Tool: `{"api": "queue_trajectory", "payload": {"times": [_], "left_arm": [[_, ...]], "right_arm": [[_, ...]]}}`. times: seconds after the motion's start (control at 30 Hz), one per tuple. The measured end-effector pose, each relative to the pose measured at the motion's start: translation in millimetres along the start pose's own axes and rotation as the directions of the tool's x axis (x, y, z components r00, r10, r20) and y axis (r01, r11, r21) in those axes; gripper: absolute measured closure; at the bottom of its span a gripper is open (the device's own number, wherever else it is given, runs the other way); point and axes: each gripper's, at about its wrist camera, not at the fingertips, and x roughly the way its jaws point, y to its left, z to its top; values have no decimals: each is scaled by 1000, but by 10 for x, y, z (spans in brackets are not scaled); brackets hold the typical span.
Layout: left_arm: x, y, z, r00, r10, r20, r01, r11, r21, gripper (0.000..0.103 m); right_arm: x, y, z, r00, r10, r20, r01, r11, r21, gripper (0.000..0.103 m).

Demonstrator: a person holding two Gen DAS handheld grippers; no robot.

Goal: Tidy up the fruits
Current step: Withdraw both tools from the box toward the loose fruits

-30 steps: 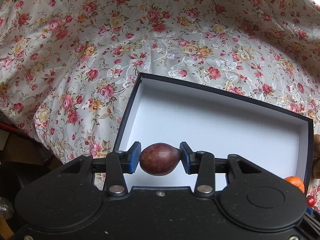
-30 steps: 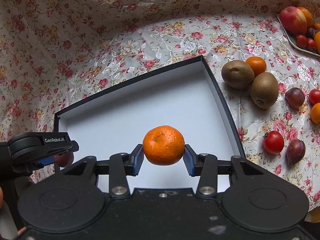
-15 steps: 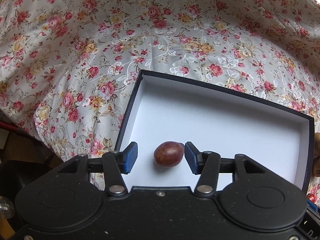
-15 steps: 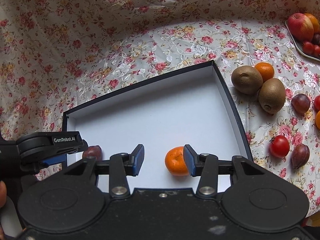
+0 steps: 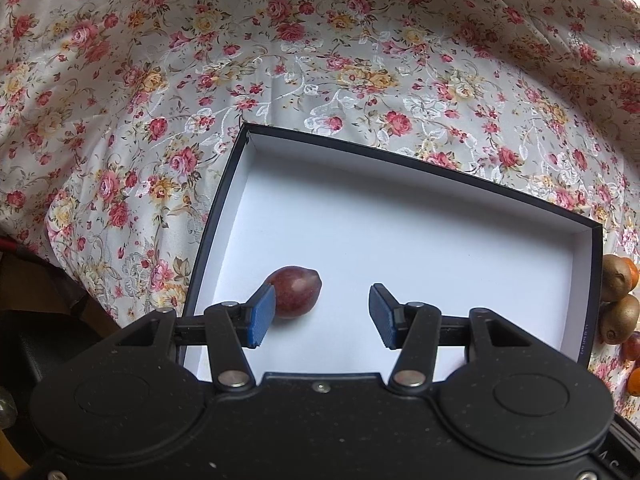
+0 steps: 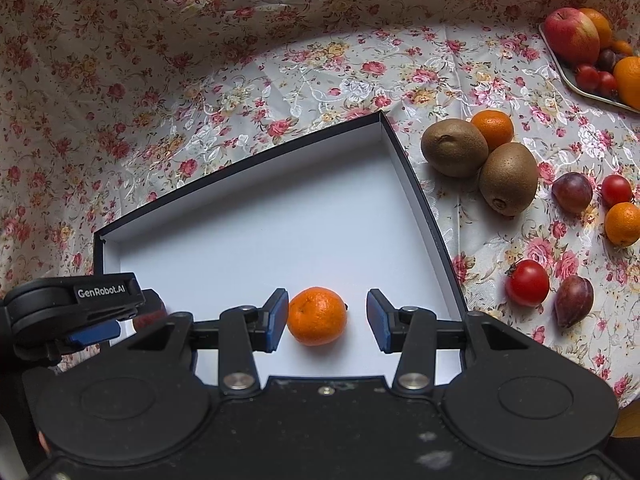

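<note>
A shallow black box with a white floor [image 5: 420, 166] lies on the flowered cloth. In the left wrist view a dark red plum [image 5: 296, 290] rests on the box floor near its left wall. My left gripper [image 5: 322, 316] hangs open above it, its left pad just in front of the plum and not gripping it. In the right wrist view a tangerine [image 6: 316, 316] sits on the floor of the box [image 6: 416, 192]. My right gripper [image 6: 328, 320] is open over it, and there is a gap on the tangerine's right side. The left gripper [image 6: 92, 328] shows at the left edge and mostly hides the plum.
To the right of the box lie two kiwis [image 6: 454, 148], a tangerine [image 6: 493, 128], two plums [image 6: 572, 192], two tomatoes [image 6: 527, 283] and another tangerine [image 6: 622, 224]. A plate [image 6: 592, 94] at the far right holds an apple [image 6: 572, 34] and other fruit. The cloth rises in folds behind the box.
Both grippers opened. The plum dropped from the left jaws onto the box floor, and the tangerine dropped from the right jaws; both fruits now lie a little left of centre.
</note>
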Motion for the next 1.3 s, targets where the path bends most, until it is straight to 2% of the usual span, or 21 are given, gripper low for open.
{"api": "queue_trajectory", "payload": {"times": [0.27,0.6,1.03,1.3], "left_arm": [[-85,-230,-8,1000,-13,9,13,1000,22,44],[-185,-740,-108,999,4,42,-9,993,121,44],[-344,-1465,-360,995,-4,97,-24,959,281,44],[-453,-1896,-578,993,-39,115,-6,931,366,44]], "right_arm": [[-61,-152,4,1000,-21,3,21,1000,17,56],[-214,-520,80,999,-49,14,48,995,91,56],[-386,-1230,236,990,-142,-9,142,976,164,56],[-460,-1611,285,989,-143,-40,148,970,193,56]]}}
